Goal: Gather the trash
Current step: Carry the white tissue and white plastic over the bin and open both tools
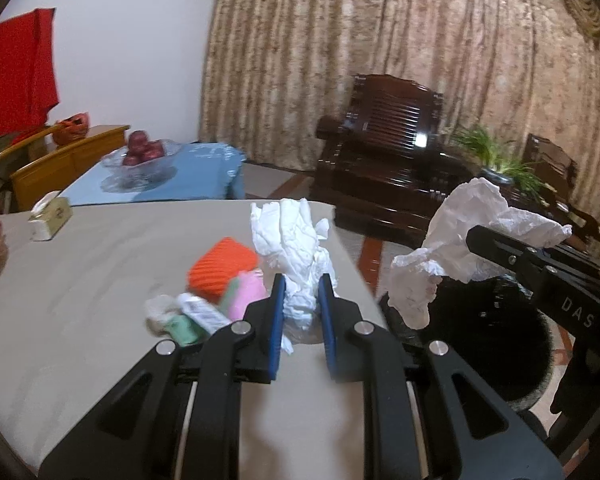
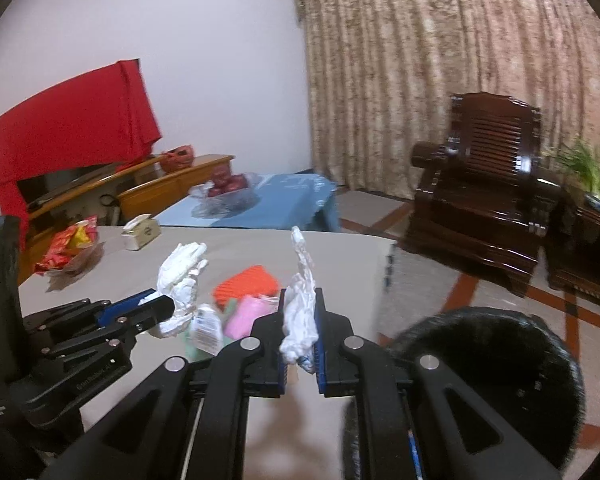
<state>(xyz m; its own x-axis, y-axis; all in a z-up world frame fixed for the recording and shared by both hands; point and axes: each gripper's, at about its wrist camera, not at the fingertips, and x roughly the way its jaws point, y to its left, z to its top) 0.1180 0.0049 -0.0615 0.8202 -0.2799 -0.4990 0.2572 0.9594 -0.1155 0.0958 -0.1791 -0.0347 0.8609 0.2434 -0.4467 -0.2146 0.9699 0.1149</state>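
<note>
Two crumpled tissues ride above the tabletop (image 1: 80,272) edge. The left tool (image 1: 302,292) is clamped on a white tissue wad (image 1: 296,248) standing upright, its long axis vertical. The right tool (image 2: 300,308) pinches a second tissue (image 2: 302,296), also upright and narrower. Only the right wrist view shows the black bin (image 2: 500,360) rim in full; the left shows it partly hidden behind the right tool.

dim indoor light, motion blur throughout, fisheye bending and dark corners.
</note>
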